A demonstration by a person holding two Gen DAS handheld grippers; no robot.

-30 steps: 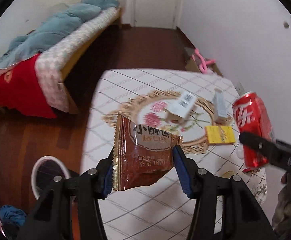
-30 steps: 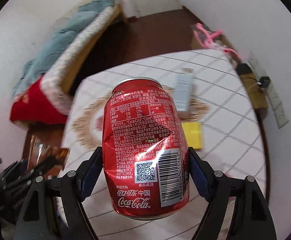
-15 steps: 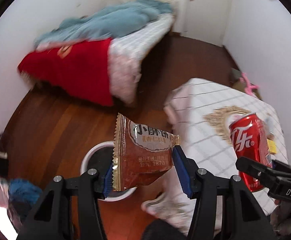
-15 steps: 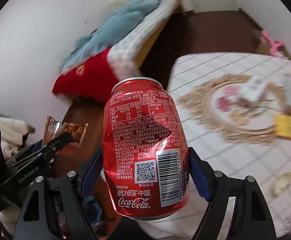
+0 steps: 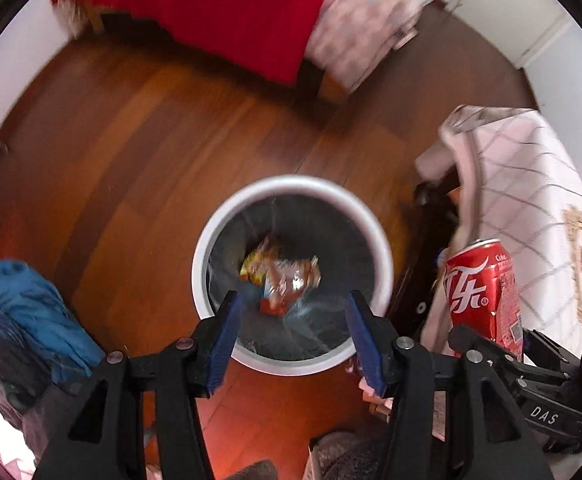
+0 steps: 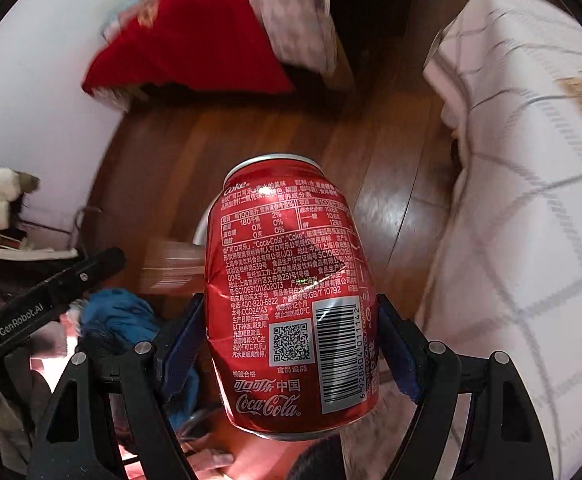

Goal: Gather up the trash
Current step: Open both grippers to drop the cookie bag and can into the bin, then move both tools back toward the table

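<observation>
Wrapper now binned, below fingers

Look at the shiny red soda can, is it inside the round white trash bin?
No, the red soda can is clamped in the right gripper, beside the white trash bin, not in it.

The red can says "Coca-Cola" in white near the bottom of the right wrist frame, with "Coke" at its top; a barcode and a square code sit in the lower middle; the black gripper arm at left says "GenRobot.AI"; in the left wrist view, the black arm at lower right says "DAS".
</observation>
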